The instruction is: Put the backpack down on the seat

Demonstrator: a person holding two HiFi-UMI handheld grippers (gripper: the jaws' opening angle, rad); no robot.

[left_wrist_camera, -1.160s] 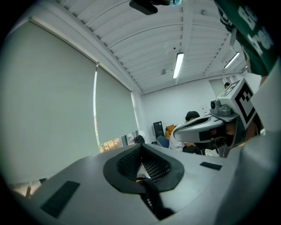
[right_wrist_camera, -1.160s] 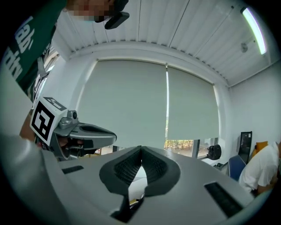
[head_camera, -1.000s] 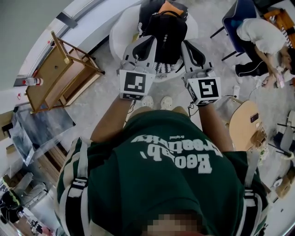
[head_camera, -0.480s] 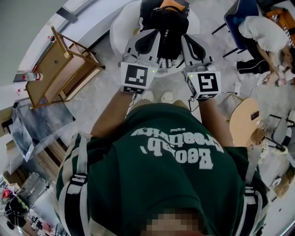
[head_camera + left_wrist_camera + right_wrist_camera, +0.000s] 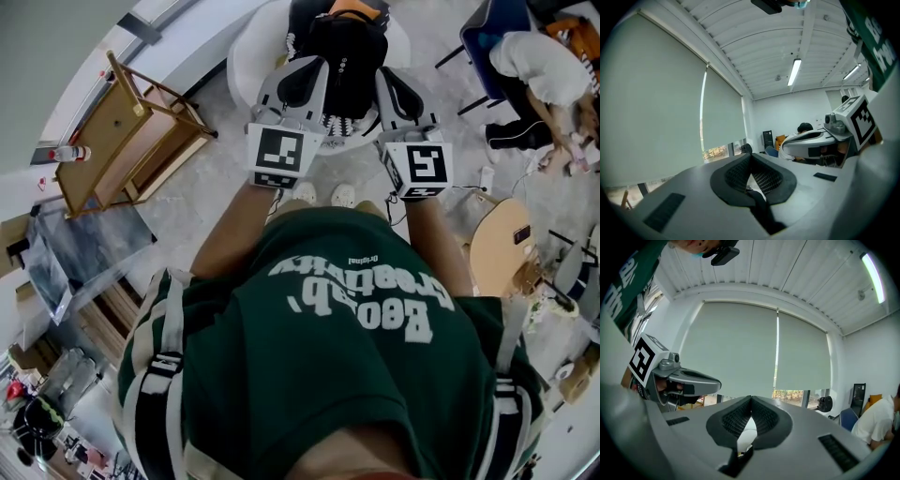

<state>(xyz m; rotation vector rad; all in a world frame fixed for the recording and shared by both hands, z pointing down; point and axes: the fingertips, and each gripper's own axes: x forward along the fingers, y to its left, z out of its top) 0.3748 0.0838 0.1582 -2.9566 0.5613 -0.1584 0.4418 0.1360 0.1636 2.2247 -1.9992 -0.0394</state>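
Observation:
A black backpack [image 5: 345, 56] with an orange top sits upright on the round white seat [image 5: 246, 58] in the head view. My left gripper [image 5: 312, 67] reaches along its left side and my right gripper [image 5: 386, 77] along its right side. In the left gripper view the left gripper [image 5: 751, 157] is shut, and a black strap [image 5: 761, 211] runs down from between its pads. In the right gripper view the right gripper [image 5: 751, 399] is also shut, with a dark strap [image 5: 740, 461] low in its gap and the white seat showing behind.
A tipped wooden frame [image 5: 122, 131] lies on the floor at the left, with a bottle [image 5: 70, 153] beside it. A round wooden stool [image 5: 502, 248] stands at the right. A person [image 5: 539, 66] crouches near a blue chair [image 5: 487, 28] at the upper right. Clutter fills the lower left.
Both grippers and the backpack have edged slightly farther from my body, toward the seat. The jaws stay shut.

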